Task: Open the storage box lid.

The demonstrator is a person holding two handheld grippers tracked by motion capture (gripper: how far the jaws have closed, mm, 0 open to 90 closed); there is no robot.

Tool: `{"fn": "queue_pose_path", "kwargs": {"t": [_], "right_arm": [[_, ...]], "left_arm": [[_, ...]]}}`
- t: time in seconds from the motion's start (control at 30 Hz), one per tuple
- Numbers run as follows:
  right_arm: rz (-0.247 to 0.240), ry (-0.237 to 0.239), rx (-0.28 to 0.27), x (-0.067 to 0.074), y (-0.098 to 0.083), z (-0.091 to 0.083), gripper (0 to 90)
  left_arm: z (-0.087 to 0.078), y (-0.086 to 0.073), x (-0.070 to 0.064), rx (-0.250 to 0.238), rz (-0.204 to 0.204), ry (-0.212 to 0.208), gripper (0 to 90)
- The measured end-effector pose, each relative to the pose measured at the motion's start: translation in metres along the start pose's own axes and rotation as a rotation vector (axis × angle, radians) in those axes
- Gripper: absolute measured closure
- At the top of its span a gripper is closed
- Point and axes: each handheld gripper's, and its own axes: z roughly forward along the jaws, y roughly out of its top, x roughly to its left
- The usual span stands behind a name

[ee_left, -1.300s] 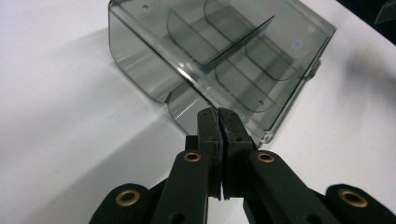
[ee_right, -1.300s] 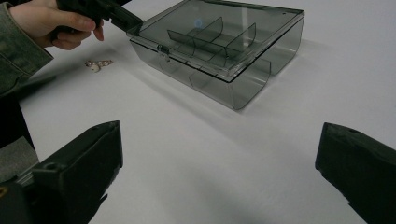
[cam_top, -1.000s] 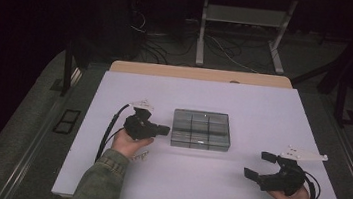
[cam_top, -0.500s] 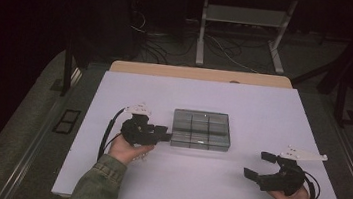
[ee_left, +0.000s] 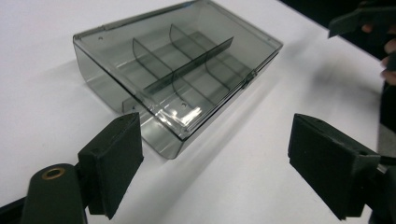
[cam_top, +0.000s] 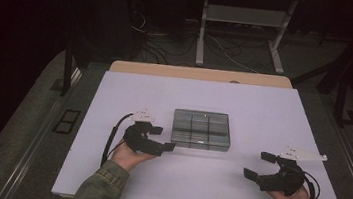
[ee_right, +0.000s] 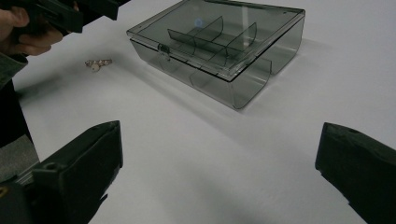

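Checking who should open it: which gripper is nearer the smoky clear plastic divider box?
Left. The left gripper sits just beside the smoky clear plastic divider box, jaws open; the right gripper is farther off.

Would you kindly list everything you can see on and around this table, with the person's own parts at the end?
Compartment box: one, smoky clear plastic, lid closed, middle of the table, dividers inside.
Small trinket: one, pinkish-gold, on the table beside the box, near the left hand; too small to identify.
Table: one, white top, with a tan board along its far edge.
Metal stand: one, pale grey, on the floor behind the table among cables.
Left gripper: one, black, fingers open with nothing between them, having just been opening, close to the box's left side.
Right gripper: one, black, open and empty, at the table's near right.
Hands and sleeves: two, olive-green cuffs, at the near edge.
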Motion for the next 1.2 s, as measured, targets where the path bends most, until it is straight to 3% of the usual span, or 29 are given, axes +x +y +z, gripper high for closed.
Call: {"fn": "queue_pose_path", "kwargs": {"t": [0.13, 0.63, 0.93, 1.1, 1.2], "right_arm": [[0.002, -0.001, 0.0, 0.0, 0.0, 0.0, 0.4], [-0.004, 0.004, 0.015, 0.001, 0.0, 0.001, 0.4], [-0.001, 0.006, 0.019, 0.002, 0.0, 0.003, 0.4], [-0.004, 0.007, 0.021, 0.002, 0.0, 0.003, 0.4], [-0.01, 0.007, 0.021, 0.002, 0.0, 0.003, 0.4]], "left_arm": [[0.007, -0.002, -0.003, 0.035, 0.018, 0.04, 17.4], [0.022, -0.01, -0.004, 0.116, 0.093, 0.103, 25.8], [0.024, -0.011, -0.002, 0.096, 0.121, 0.145, 40.7], [0.024, -0.013, 0.001, 0.078, 0.111, 0.159, 51.8], [0.025, -0.013, 0.001, 0.09, 0.126, 0.161, 56.8]]}}
